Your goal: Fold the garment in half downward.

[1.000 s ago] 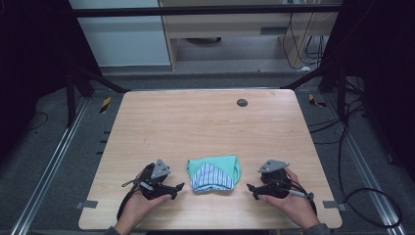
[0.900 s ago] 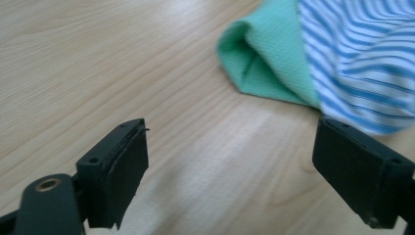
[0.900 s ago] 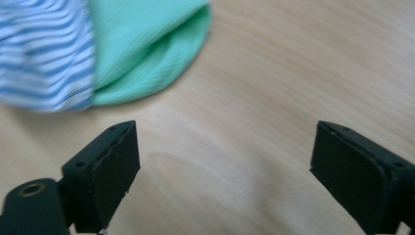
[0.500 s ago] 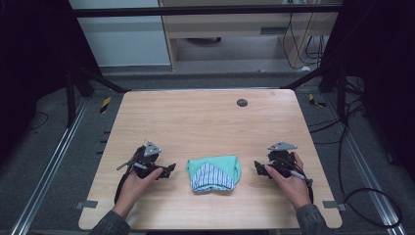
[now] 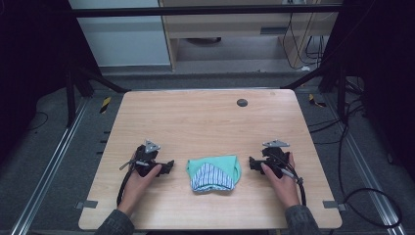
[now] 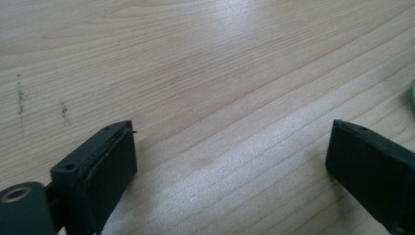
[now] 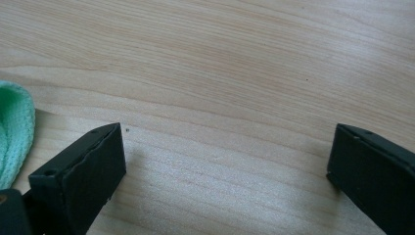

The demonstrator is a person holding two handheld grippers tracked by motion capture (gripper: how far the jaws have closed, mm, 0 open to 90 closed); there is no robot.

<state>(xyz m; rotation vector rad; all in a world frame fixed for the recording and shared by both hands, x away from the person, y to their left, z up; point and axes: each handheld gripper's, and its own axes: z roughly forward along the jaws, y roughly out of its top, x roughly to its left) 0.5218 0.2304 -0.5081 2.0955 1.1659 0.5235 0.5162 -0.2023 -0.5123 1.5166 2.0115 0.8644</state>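
While it lies folded on the light wooden table (image 5: 210, 122), the mint-green knitted garment with a blue-and-white striped panel (image 5: 214, 173) rests near the table's near edge, about midway between its 2 sides, and nothing touches it. To the left of the garment, and apart from it, sits the left gripper (image 5: 169, 166), held in the person's left hand (image 5: 139, 178); its 2 black jaws point toward the garment and have just been opening. In the left gripper view they stand wide apart with bare wood between them and a sliver of green at the right margin. To the right of the garment, also apart from it, sits the right gripper (image 5: 251, 162) in the right hand (image 5: 283, 178); its jaws likewise point toward the garment, have just been opening, and stand wide with nothing between them. In the right gripper view the garment's ribbed green edge lies just outside the left jaw. Beyond the garment, near the table's far edge, is a small dark round disc (image 5: 242, 102).
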